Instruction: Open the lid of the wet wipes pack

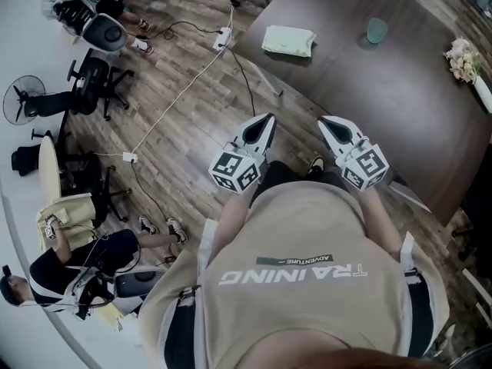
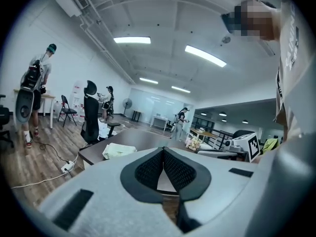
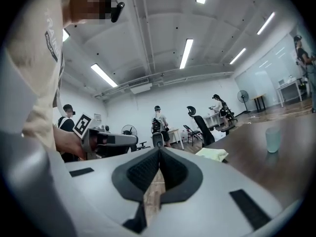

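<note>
While both grippers' fingers (image 1: pixel 258 132) clench empty, the wet wipes pack (image 1: pixel 288 41) lies well ahead.

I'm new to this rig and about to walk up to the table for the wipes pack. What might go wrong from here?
1. A white cable runs over the floor beside the table; it might catch a foot.
2. The wipes pack lies loose near the table's corner; pulling its lid one-handed may drag it off.
3. The left gripper and right gripper are both shut; they need opening before any grasp.
</note>
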Available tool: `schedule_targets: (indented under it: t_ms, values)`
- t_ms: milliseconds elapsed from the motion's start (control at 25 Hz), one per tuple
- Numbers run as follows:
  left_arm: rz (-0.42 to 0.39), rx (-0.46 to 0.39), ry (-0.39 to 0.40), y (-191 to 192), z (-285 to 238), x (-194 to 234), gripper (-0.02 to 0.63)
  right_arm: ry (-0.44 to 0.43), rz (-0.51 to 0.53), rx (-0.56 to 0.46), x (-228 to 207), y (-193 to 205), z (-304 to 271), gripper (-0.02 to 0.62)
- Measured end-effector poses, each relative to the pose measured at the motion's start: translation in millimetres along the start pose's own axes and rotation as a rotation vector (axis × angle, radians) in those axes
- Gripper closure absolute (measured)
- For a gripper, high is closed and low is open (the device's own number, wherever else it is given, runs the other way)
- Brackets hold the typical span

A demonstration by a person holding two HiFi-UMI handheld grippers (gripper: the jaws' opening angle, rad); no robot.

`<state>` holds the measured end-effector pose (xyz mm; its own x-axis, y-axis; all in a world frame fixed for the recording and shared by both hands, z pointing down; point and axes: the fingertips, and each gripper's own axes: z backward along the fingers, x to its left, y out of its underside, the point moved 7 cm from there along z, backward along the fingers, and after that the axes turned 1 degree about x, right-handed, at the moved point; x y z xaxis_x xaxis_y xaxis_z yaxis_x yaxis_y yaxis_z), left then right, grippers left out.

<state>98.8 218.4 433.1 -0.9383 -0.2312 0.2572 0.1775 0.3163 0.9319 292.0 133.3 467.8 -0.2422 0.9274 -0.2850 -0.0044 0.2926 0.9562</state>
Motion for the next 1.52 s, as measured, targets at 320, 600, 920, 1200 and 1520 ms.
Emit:
schedule_targets:
  t_ms: [320,600,920,1200,1520]
  values:
    - [0.085,-0.003,-0.056,4.4,-1.4,22.4,0.597,0.039,-0.077,0.034,-26.6,11.9,-16.5,0.581]
    - [0.11,0.007,-0.052,14.3,5.4,51.6,0.597,0.009,-0.047,0.066,-13.5,16.1,-49.9,0.581]
    - [0.046,-0.069,-0.015,-22.3,11.1,108.3,0.597,0.025,0.028,0.124,5.4,-7.2,-111.3,0.58]
    - [0.056,-0.062,0.1,-27.9,-0.6,147.3,0.597,0.135,0.046,0.109,16.6,-22.9,-150.9,0.58]
    - [0.087,-0.059,0.141,-19.7,6.2,183.2,0.597,0.217,0.035,0.194,29.3,-13.0,-159.1,0.58]
